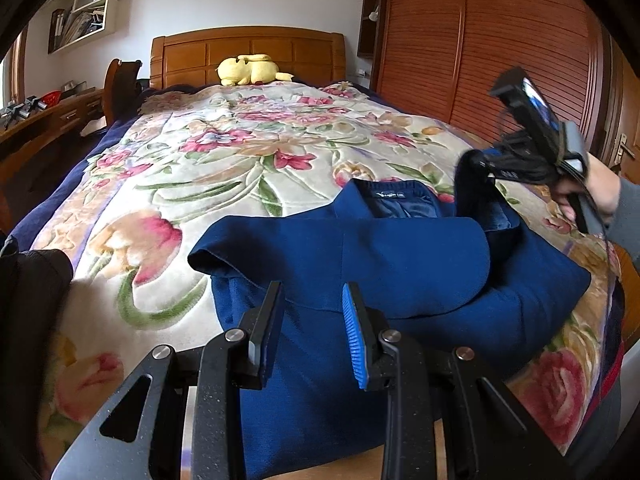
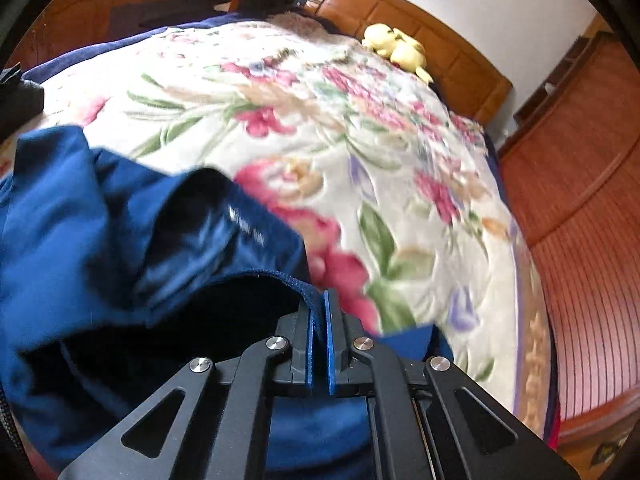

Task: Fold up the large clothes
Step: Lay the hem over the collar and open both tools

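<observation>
A dark blue coat [image 1: 380,264] lies on the floral blanket [image 1: 192,168] at the near end of the bed, collar and label [image 1: 392,195] pointing toward the headboard. My left gripper [image 1: 314,320] hovers over the coat's near part, jaws apart, and no cloth shows between the pads. In the right wrist view my right gripper [image 2: 319,304] is shut on a stitched edge of the coat [image 2: 120,208] and holds that flap up off the bed. From the left wrist view, a person's hand [image 1: 596,188] holds that gripper at the right, with the dark flap [image 1: 472,184] hanging from its tip.
A yellow plush toy [image 1: 250,69] lies by the wooden headboard [image 1: 248,46]. A louvred wooden wardrobe [image 1: 500,40] stands along the bed's right side and a desk [image 1: 44,120] along its left. A dark garment [image 1: 32,280] sits at the near left.
</observation>
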